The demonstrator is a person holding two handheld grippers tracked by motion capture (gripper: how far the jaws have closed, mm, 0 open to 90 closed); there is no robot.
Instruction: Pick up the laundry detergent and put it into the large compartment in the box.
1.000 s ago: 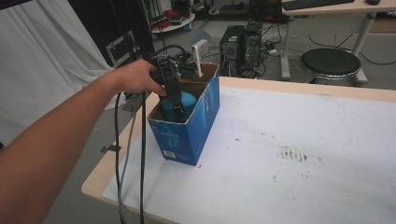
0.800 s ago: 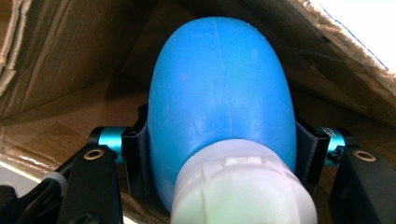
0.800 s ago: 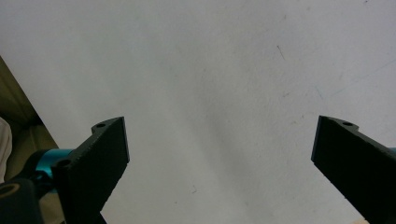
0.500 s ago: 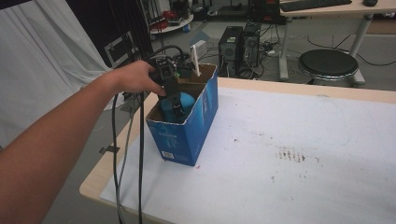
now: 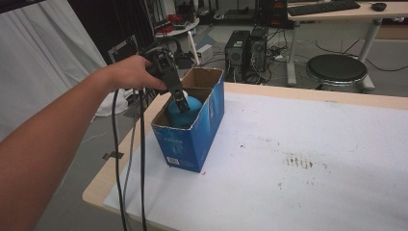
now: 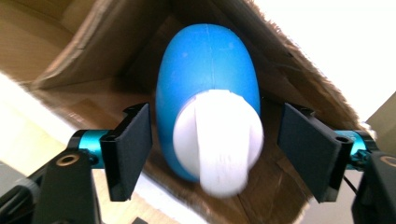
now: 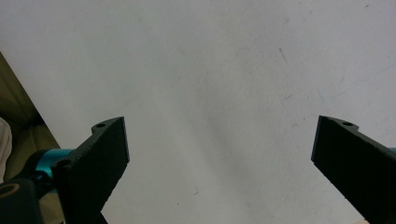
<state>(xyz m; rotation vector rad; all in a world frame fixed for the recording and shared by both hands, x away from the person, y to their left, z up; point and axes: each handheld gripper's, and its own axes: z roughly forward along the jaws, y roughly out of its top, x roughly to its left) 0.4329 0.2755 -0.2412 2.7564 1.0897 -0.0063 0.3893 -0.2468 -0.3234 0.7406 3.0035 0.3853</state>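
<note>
The table (image 5: pixel 308 159) carries a white sheet with dark scuff marks right of centre. A blue box (image 5: pixel 190 137), top flaps open, stands near the table's left edge.

Inside the box lies a blue bottle (image 6: pixel 205 84) with a white cap (image 6: pixel 217 140). In the left gripper view the cap end points toward the camera and the body runs back into the cardboard interior. In the high view the bottle's blue shoulder shows above the box rim.

The left hand (image 5: pixel 130 72) holds the left gripper (image 6: pixel 212 144) angled down into the box mouth. Its jaws stand apart, one on each side of the bottle at cap level. Neither pad touches the bottle; a gap shows on both sides. The gripper is released.

The right gripper (image 7: pixel 219 154) hangs over bare white sheet. Its jaws are spread wide with nothing between them.

Step in hand, as judged: the left gripper is positioned at the bottle, either for a grasp or just after a release; the frames do not settle which.

Next move, if a grasp: close the jaws squarely on the bottle body, then lift clear of the flaps. The rounded body may slip if gripped too near the cap.
</note>
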